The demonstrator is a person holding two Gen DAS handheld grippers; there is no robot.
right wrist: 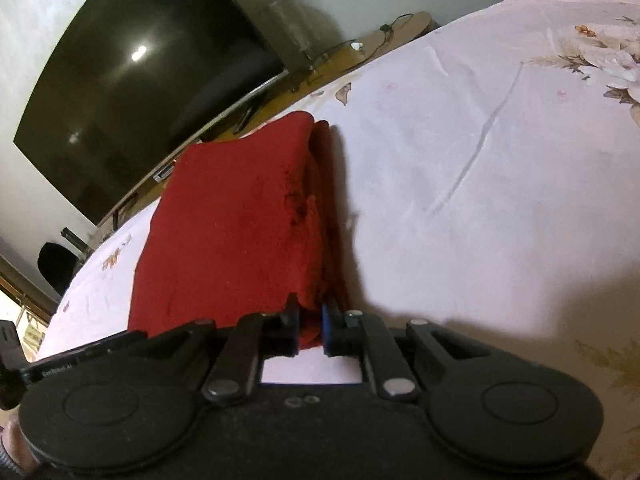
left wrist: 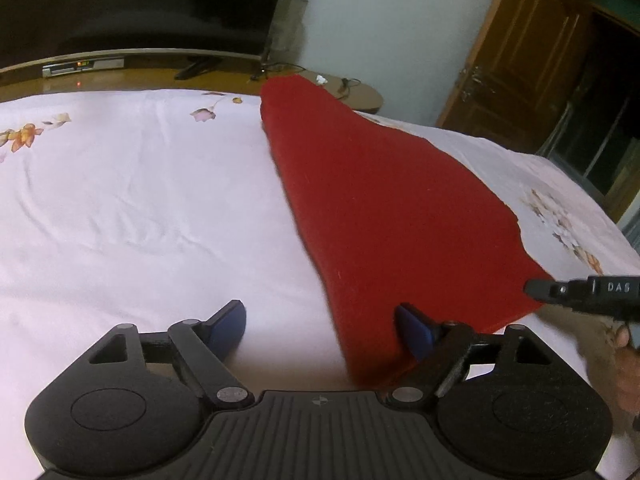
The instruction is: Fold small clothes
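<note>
pale floral sheet [left wrist: 140, 200] covers the bed, with a dark tv [left wrist: 140, 0] at 11 o'clock and a wooden door [left wrist: 520, 48] at 1 o'clock. red cloth [left wrist: 380, 208] lies folded on the sheet, running from 12 o'clock down to 5 o'clock in the left view. left gripper [left wrist: 322, 326] has its jaws released wide, the near cloth edge lying between them. right gripper [right wrist: 310, 330] has its jaws clenched on the cloth's near corner.
</note>
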